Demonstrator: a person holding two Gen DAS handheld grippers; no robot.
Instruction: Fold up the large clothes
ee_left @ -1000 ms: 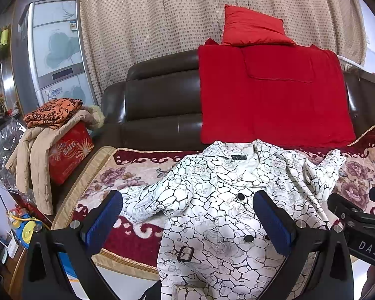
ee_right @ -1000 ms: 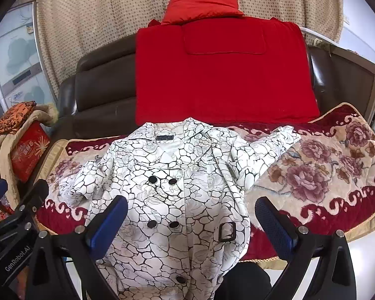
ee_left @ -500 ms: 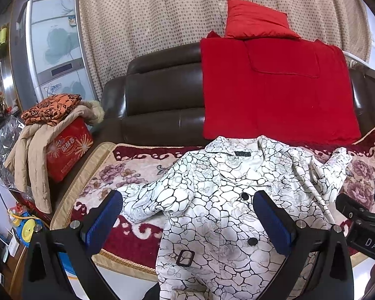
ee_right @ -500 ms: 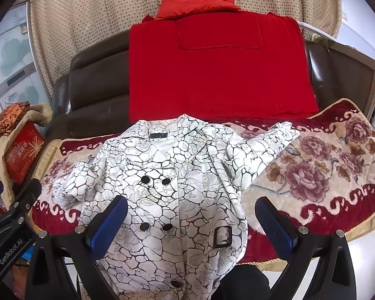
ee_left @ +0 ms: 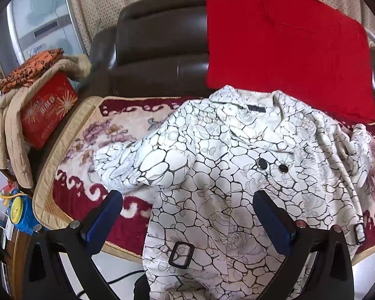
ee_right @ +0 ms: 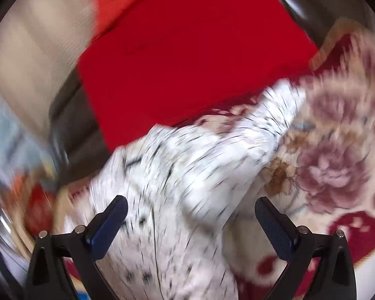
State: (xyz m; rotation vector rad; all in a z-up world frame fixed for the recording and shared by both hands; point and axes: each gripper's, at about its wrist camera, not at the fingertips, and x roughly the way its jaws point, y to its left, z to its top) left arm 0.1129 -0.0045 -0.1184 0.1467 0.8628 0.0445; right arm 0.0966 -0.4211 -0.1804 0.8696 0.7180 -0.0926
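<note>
A white coat with a black crackle pattern (ee_left: pixel 227 175) lies face up on the sofa's floral blanket (ee_left: pixel 92 135), collar toward the backrest and hem hanging over the front edge. Its near sleeve (ee_left: pixel 142 165) is bunched at the left. My left gripper (ee_left: pixel 187 212) is open and empty, hovering over the coat's lower front above a black buckle (ee_left: pixel 181 254). In the blurred right wrist view, my right gripper (ee_right: pixel 191 222) is open and empty over the coat's other sleeve (ee_right: pixel 237 150).
A dark leather sofa (ee_left: pixel 157 50) carries a red blanket (ee_left: pixel 282 50) on its backrest. A red box (ee_left: pixel 47 110) draped with a beige jacket (ee_left: pixel 10 115) and an orange cloth stands at the left. A blue and yellow toy (ee_left: pixel 18 212) lies on the floor.
Both grippers have moved forward and closer to the coat. The right gripper swings fast toward the right sleeve, blurring its view. Both stay open.
</note>
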